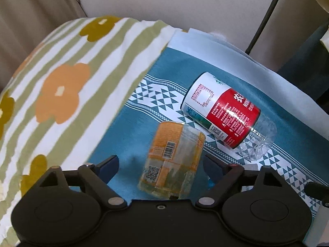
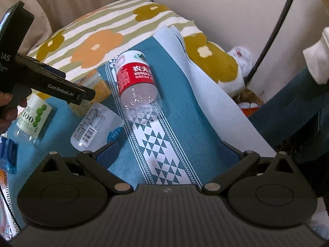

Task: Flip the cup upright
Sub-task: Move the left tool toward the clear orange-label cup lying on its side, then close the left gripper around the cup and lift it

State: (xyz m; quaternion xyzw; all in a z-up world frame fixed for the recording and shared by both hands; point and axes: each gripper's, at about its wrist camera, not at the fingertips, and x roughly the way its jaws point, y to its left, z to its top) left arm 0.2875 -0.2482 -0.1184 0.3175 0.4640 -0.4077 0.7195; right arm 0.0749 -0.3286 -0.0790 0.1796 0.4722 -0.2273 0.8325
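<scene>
Between our left gripper's (image 1: 160, 165) spread fingers we see the orange-labelled cup (image 1: 171, 161) lying on its side on the teal cloth (image 1: 123, 127), untouched, with a red-labelled cup (image 1: 221, 111) tipped over nearby, while our right gripper (image 2: 169, 151) hangs wide apart, holding nothing.

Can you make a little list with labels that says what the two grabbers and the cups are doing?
Left gripper: open, fingers either side of the orange-labelled clear plastic cup, not yet squeezing.
Right gripper: open, holding nothing.
Orange-labelled cup: lying on its side.
Red-and-white-labelled clear plastic cup: lying on its side, untouched.
Surface: teal cloth with white triangle band.
Behind: striped flowered fabric.
</scene>
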